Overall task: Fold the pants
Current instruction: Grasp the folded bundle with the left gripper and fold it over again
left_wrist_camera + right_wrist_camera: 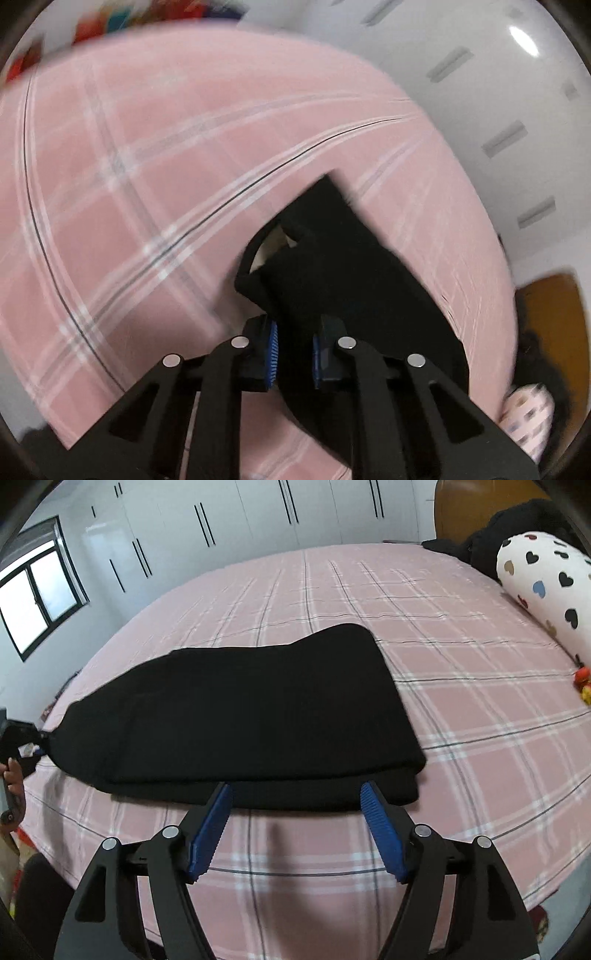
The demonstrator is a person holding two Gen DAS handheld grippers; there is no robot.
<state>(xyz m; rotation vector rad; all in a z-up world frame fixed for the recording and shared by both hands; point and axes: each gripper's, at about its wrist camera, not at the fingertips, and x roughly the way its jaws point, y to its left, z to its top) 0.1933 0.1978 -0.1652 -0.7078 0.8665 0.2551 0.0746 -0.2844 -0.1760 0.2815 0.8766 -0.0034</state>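
Note:
Black pants [236, 716] lie folded lengthwise on the pink plaid bed [461, 686]. My right gripper [297, 794] is open, its blue pads [380, 827] just short of the pants' near edge, nothing between them. My left gripper [293, 350] is shut on the pants' end [332, 258], which hangs bunched and lifted from its blue pads [271, 350]; the view is motion-blurred. In the right wrist view the left gripper [22, 738] shows at the far left, holding the pants' pulled-out tip.
A white bolster pillow with hearts [543, 587] and a dark blanket [517, 524] lie at the bed's head by a brown headboard [465, 513]. White wardrobes [221, 520] stand behind the bed; a window [33, 598] is at left. Small red and yellow items [583, 679] sit at the right edge.

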